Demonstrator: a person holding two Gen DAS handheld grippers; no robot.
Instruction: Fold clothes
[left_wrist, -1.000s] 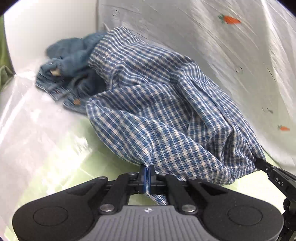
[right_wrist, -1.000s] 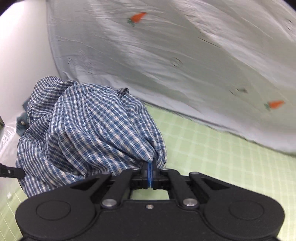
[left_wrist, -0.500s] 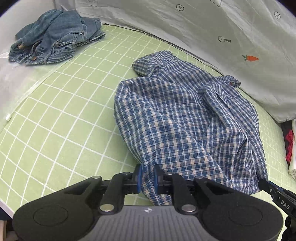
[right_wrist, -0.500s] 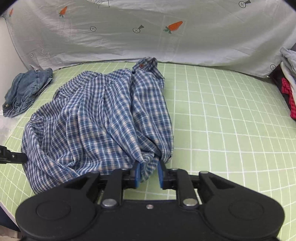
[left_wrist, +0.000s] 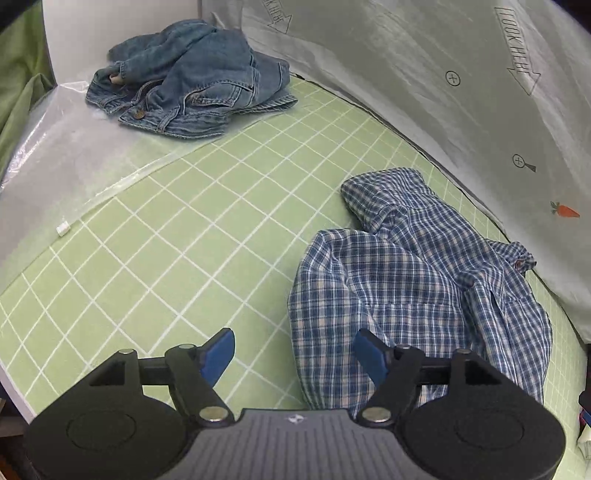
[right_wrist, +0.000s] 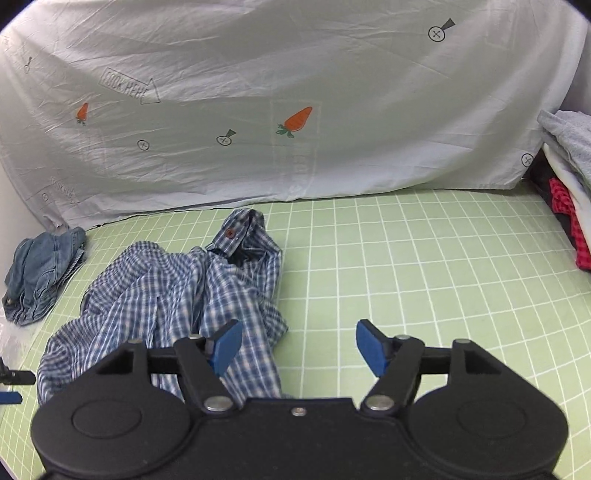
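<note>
A blue-and-white checked shirt (left_wrist: 417, 280) lies crumpled on the green grid mat (left_wrist: 192, 236); it also shows in the right wrist view (right_wrist: 177, 295). My left gripper (left_wrist: 293, 352) is open and empty, hovering at the shirt's near left edge. My right gripper (right_wrist: 297, 349) is open and empty, with its left finger over the shirt's near right edge. The shirt's collar with a button (right_wrist: 229, 232) points to the back.
A bundle of blue denim (left_wrist: 188, 96) lies at the mat's far left on clear plastic sheeting (left_wrist: 55, 155). A grey sheet with carrot prints (right_wrist: 295, 110) hangs behind. A stack of folded clothes (right_wrist: 565, 173) sits at the right edge.
Both grippers held the shirt lifted, lowered it onto the mat, then opened and let it go. The shirt now lies loose and both grippers have drawn back.
</note>
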